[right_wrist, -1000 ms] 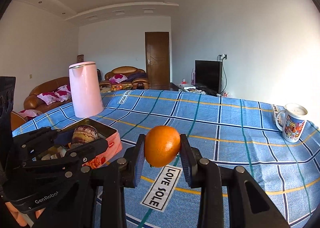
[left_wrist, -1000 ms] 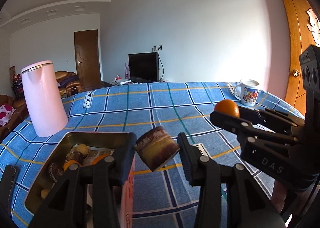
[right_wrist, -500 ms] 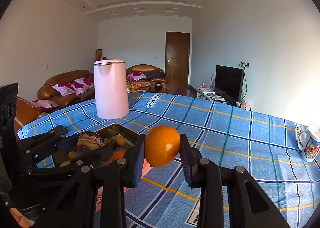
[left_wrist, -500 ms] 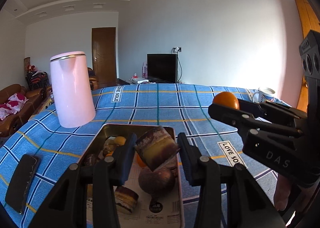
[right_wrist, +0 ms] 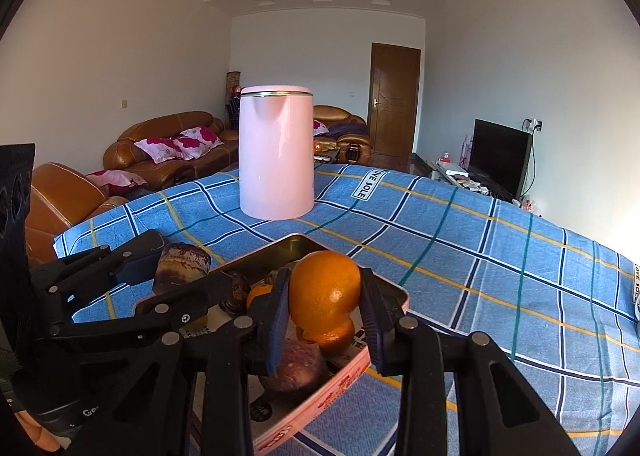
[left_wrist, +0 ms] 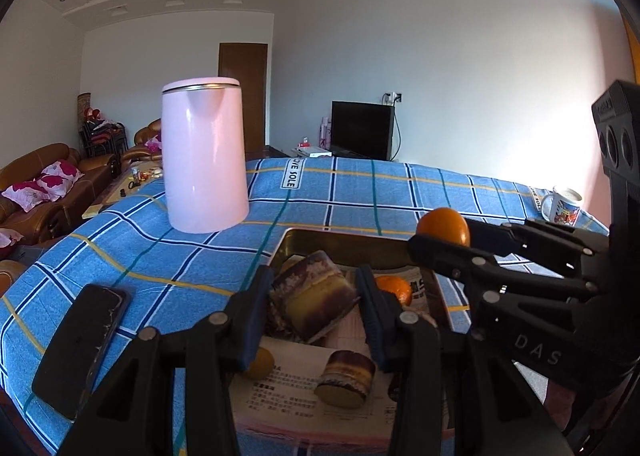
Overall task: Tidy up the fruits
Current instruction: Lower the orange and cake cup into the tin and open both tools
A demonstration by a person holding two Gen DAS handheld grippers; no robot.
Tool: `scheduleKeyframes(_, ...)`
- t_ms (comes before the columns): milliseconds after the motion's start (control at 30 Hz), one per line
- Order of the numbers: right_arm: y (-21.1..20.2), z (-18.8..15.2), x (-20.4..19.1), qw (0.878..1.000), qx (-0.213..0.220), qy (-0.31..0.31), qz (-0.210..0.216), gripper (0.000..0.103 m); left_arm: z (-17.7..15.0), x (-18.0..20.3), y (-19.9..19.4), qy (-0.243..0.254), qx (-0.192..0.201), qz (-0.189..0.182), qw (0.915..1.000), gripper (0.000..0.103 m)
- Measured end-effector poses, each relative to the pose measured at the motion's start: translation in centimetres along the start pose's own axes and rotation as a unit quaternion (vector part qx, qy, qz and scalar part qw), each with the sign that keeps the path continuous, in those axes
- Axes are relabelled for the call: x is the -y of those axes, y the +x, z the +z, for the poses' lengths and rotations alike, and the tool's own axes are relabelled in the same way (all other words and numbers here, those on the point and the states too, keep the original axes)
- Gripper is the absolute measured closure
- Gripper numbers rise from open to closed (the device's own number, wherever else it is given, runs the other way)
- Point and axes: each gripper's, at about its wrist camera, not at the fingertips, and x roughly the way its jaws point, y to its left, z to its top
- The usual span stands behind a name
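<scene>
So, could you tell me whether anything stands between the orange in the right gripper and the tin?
Nothing visible blocks it. The right gripper holds the orange above the open tin. Directly below lie another orange and a purple fruit, so it would land on them. The left gripper hovers beside, not underneath.

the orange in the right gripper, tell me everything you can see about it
The orange is round, bright and glossy, with a finely dimpled peel and a sunlit highlight on its right side. The right gripper holds it clamped between both blue-padded fingers, lifted in the air over the near end of the metal tin. It hangs just above another orange fruit lying in the tin. From the left wrist view its top shows above the gripper's fingers.
</scene>
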Motion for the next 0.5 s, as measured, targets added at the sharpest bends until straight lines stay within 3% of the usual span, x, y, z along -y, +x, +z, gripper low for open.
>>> scheduleKeyframes(500,5.2,-0.6,-2.3,0.995,-0.091,-0.013,0.039,0.068,-1.6,-2.5,1.2,-0.009,-0.040,0.020,0.9990,0.058)
